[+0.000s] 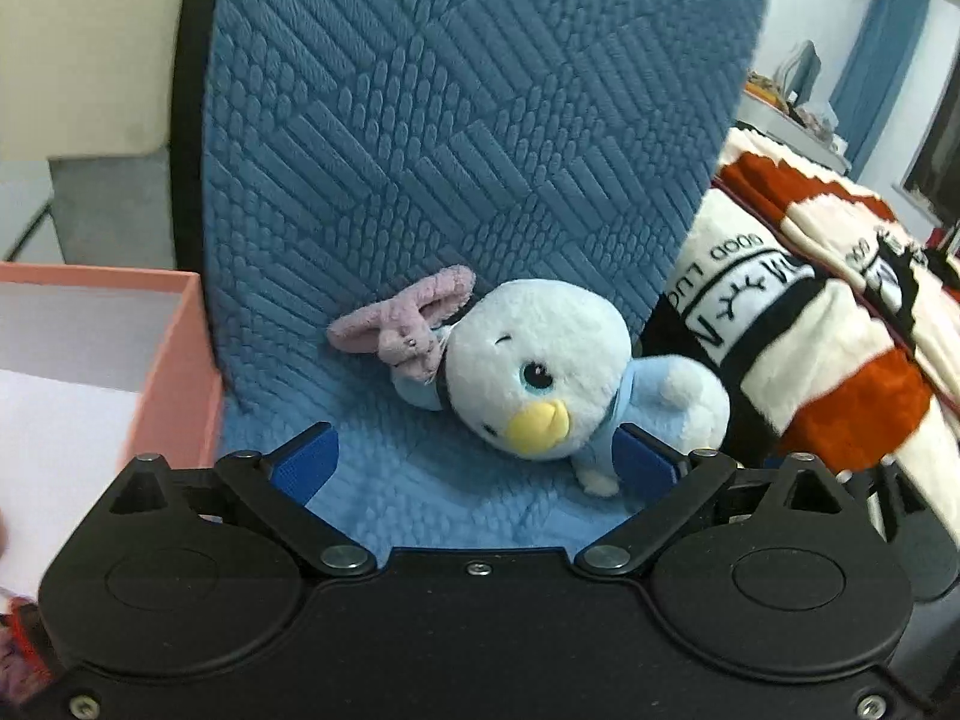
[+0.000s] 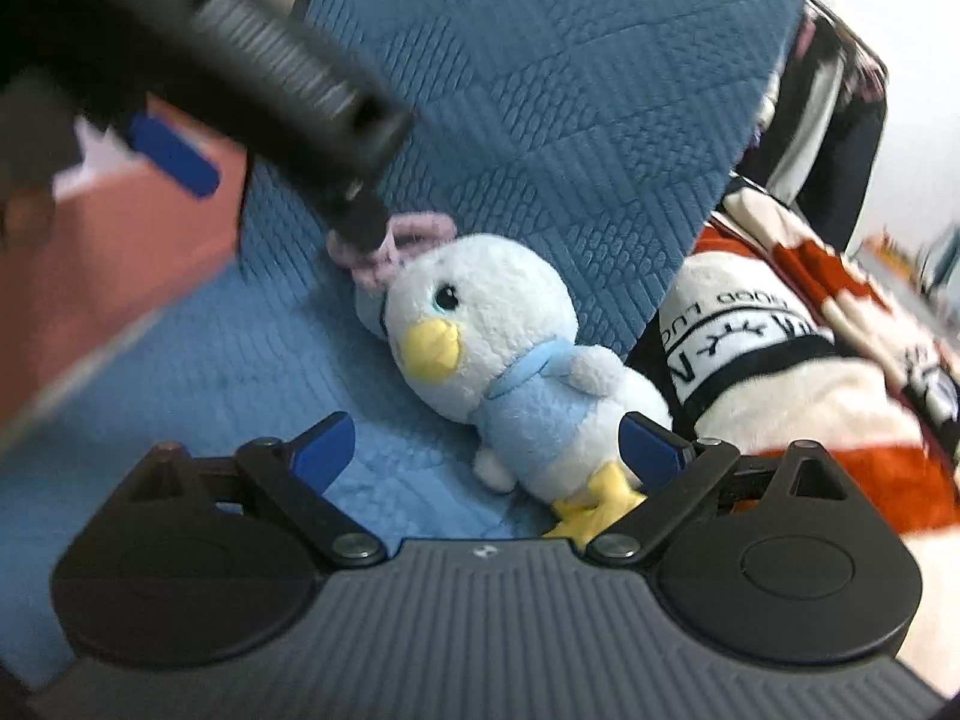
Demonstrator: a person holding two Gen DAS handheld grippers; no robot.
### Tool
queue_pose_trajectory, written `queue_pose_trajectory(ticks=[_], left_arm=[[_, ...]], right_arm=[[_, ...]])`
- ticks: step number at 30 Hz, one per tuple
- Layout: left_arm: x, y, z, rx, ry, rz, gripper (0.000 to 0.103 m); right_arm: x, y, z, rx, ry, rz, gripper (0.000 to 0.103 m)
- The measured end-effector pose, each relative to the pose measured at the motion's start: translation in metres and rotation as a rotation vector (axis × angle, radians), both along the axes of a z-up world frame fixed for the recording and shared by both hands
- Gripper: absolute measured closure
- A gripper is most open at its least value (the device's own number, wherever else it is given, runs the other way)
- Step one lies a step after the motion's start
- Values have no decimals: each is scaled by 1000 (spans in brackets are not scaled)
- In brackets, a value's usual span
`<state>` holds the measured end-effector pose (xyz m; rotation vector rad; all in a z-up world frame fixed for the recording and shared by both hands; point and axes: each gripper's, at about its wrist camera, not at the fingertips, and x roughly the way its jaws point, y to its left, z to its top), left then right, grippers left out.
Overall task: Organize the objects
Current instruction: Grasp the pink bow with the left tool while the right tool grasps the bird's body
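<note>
On a blue quilted seat [image 1: 450, 150], a plush duck [image 1: 540, 360] lies between both wide-open, empty tongs: left [image 1: 474, 459], right [image 2: 489, 444].

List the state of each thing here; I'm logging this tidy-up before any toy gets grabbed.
Plush bird: lying on its side, ungripped.
Pink plush: lying behind the bird's head.
Pink box: open, lidless.
Left hand-held gripper: open.
Right hand-held gripper: open.

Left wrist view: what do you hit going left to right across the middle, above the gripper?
Pink box → pink plush bow → blue-and-white plush bird → red, white and black blanket. All of it sits on or beside the blue quilted cushion.
</note>
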<state>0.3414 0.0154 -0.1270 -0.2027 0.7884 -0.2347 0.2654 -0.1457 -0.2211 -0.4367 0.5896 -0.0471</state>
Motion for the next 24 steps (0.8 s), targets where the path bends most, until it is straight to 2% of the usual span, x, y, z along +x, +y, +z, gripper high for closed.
queue_pose_trajectory(ticks=[16, 24], left_arm=[[113, 6, -46, 2, 123, 48, 28], [143, 10, -71, 15, 185, 57, 35]], right_arm=[[81, -1, -46, -312, 56, 26, 7], [95, 10, -66, -489, 70, 95, 7]])
